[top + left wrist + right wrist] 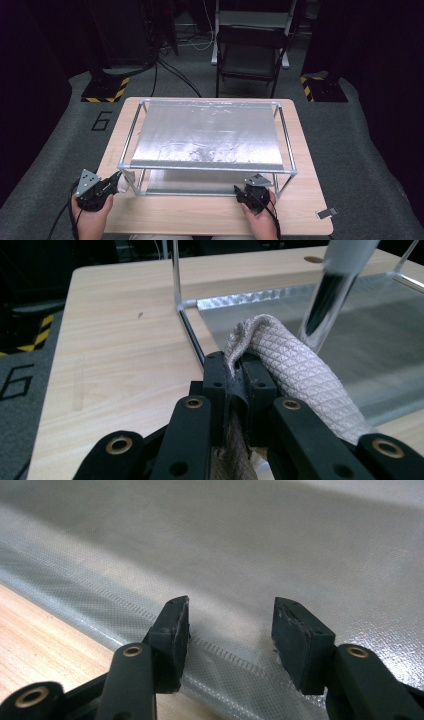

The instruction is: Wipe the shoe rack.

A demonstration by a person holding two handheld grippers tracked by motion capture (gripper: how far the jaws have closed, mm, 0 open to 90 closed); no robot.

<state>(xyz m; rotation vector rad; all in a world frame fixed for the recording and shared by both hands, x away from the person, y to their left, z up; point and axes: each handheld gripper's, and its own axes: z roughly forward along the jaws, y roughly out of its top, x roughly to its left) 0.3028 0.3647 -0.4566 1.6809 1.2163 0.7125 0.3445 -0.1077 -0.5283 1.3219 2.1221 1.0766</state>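
Left gripper (235, 371) was clamped on a corner of the embossed silver sheet (295, 375). Right gripper (231, 625) stood spread over the sheet's lower layer, gripping nothing.

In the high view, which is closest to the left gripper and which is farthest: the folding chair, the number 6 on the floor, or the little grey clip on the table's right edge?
Starting from the left gripper:
1. The number 6, on the floor left of the table.
2. The grey clip, across the table at its near right edge.
3. The folding chair, beyond the table's far side.
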